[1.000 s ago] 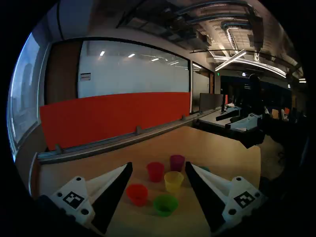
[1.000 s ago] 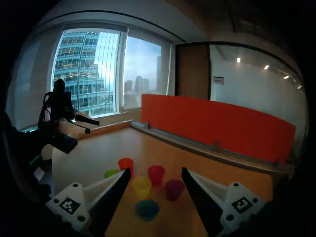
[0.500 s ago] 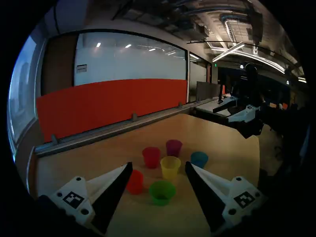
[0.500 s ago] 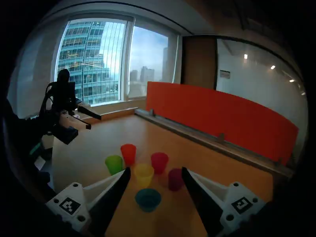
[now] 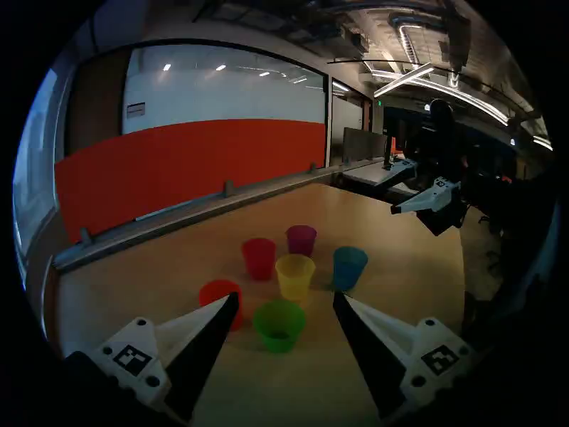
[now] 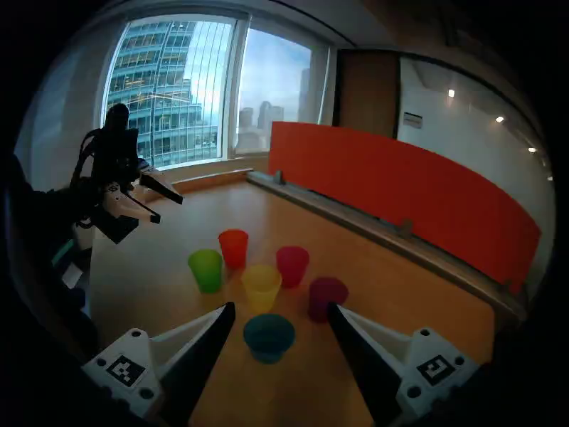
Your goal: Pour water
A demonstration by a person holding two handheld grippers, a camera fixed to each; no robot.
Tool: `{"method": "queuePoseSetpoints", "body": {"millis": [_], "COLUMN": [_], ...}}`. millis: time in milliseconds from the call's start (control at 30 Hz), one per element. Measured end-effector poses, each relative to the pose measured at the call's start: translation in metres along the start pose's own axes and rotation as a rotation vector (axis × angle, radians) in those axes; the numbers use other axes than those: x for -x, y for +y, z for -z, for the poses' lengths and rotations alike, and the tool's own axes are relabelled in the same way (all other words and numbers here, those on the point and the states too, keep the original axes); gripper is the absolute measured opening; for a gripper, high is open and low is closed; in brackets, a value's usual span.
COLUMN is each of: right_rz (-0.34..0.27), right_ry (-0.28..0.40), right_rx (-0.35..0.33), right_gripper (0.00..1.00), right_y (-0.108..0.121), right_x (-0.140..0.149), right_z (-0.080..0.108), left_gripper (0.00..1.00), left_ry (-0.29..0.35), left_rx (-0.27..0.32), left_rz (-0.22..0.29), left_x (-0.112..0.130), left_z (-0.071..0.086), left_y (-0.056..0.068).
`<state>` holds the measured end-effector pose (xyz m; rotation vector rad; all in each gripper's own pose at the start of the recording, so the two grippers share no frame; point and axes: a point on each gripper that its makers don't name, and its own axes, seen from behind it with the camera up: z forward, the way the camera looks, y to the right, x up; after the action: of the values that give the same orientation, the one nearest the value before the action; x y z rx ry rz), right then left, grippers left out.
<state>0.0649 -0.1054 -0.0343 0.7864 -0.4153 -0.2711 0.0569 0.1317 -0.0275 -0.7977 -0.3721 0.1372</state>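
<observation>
While my left gripper (image 5: 283, 297) and right gripper (image 6: 279, 307) hang jaws apart, six plastic cups (image 5: 288, 269) cluster on the table (image 5: 398, 270): orange cup (image 5: 213, 295) at eight o'clock of the yellow cup (image 5: 294, 280), teal cup (image 5: 349, 267) at three. Light, thin-walled, I judge; pinch mid-wall gently. Right gripper view adds city windows (image 6: 178, 92); left gripper view, ceiling lights (image 5: 419, 75).

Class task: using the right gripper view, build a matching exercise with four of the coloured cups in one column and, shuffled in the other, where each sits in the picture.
Cups
1. blue cup
2. green cup
3. purple cup
4. yellow cup

Places in the right gripper view
A. farthest left of the group
B. in the middle of the group
C. nearest the camera
D. farthest right of the group

Pairs: 1-C, 2-A, 3-D, 4-B
</observation>
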Motion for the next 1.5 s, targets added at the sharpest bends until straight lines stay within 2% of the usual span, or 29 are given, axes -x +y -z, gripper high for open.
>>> {"method": "queuePoseSetpoints", "body": {"millis": [367, 800, 1067, 1500], "right_rz": [0.005, 0.01, 0.016, -0.019], "right_ry": [-0.051, -0.111, -0.155, -0.195], "right_rx": [-0.007, -0.022, -0.033, -0.038], "right_gripper": [1.0, 1.0, 1.0, 1.0], "right_y": [-0.002, -0.007, -0.012, -0.01], "right_x": [0.029, 0.066, 0.091, 0.117], "right_z": [-0.013, -0.033, -0.048, -0.069], "left_gripper": [0.99, 0.99, 0.99, 0.99], "left_ry": [-0.051, -0.124, -0.167, -0.219], "left_rx": [0.025, 0.039, 0.045, 0.058], "left_rz": [0.006, 0.019, 0.025, 0.024], "left_x": [0.028, 0.065, 0.085, 0.108], "left_z": [-0.015, -0.034, -0.046, -0.067], "left_y": [0.004, 0.001, -0.004, -0.011]}}
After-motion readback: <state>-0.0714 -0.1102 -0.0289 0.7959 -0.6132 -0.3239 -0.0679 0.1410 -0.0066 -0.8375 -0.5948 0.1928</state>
